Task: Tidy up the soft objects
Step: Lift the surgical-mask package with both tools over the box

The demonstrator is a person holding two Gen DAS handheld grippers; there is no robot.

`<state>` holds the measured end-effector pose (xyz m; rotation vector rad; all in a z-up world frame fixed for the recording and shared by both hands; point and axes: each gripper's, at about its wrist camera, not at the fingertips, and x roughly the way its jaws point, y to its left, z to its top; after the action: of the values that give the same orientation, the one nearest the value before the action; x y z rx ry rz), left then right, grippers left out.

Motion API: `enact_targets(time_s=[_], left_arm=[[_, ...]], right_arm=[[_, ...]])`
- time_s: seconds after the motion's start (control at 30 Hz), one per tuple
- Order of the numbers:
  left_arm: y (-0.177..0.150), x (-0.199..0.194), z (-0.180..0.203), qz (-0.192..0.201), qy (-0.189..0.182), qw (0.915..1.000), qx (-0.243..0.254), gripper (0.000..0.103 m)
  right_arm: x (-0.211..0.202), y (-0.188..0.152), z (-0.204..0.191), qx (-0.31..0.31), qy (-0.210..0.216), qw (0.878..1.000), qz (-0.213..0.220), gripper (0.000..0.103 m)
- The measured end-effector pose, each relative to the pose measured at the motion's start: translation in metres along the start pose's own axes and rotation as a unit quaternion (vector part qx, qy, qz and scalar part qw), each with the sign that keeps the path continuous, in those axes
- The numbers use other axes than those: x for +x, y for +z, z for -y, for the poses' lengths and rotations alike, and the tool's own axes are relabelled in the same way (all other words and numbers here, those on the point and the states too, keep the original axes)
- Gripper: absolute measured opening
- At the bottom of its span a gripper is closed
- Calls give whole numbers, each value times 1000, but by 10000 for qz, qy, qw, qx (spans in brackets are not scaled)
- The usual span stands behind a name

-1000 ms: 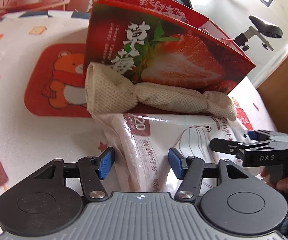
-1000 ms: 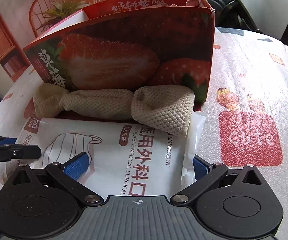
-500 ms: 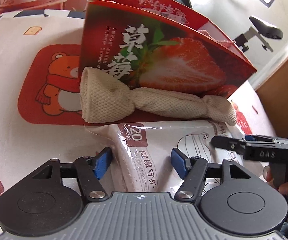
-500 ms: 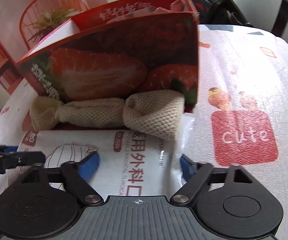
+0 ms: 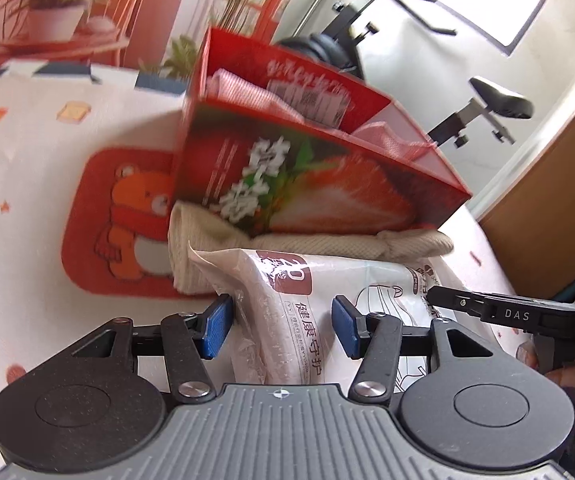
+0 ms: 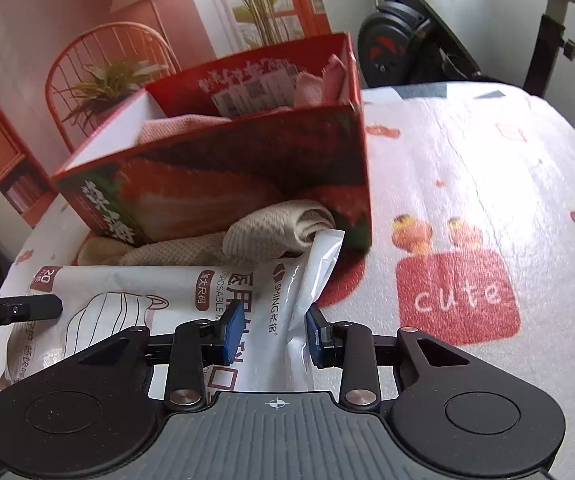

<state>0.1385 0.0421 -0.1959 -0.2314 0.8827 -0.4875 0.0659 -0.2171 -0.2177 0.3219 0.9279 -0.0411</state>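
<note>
A white plastic pack of face masks (image 5: 307,300) (image 6: 135,304) is lifted off the table between both grippers. My left gripper (image 5: 281,326) has its jaws around the pack's left end, pressing its sides. My right gripper (image 6: 273,332) is shut on the pack's right end, which is bunched between the blue pads (image 6: 233,332). A beige knotted cloth (image 5: 191,240) (image 6: 271,232) lies against the front of the red strawberry box (image 5: 307,184) (image 6: 223,172). Pink cloths (image 5: 243,92) (image 6: 175,128) lie inside the box.
The table has a white cloth with cartoon prints, a red bear patch (image 5: 119,220) at left and a red "cute" patch (image 6: 457,296) at right. An exercise bike (image 5: 483,108) and plants (image 6: 115,80) stand beyond the table.
Both grippers have closed in on the mask pack and raised it; the right jaws narrowed a lot. The view now looks over the box rim into the box.
</note>
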Motion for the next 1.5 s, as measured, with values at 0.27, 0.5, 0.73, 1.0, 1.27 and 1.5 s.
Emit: enact_targets(time_s=[0.27, 0.5, 0.73, 1.0, 1.27, 1.5], left_arm=[[15, -20, 7, 455, -172, 9988, 68, 56], [26, -23, 15, 654, -263, 9975, 51, 56], [34, -24, 18, 764, -358, 9964, 28, 56], [44, -27, 20, 922, -395, 9949, 85, 56], [93, -28, 32, 1463, -228, 9884, 338, 56], [138, -11, 28, 1833, -253, 9827, -60, 56]], right_arm=[[-28, 22, -10, -353, 84, 9981, 495, 30], [-44, 45, -16, -678, 83, 9939, 870, 30], [-51, 64, -13, -832, 53, 9913, 1015, 28], [-60, 85, -16, -1108, 106, 9865, 1203, 23], [-64, 124, -30, -1855, -217, 9654, 1822, 20], [-32, 150, -27, -2002, -471, 9552, 2129, 10]])
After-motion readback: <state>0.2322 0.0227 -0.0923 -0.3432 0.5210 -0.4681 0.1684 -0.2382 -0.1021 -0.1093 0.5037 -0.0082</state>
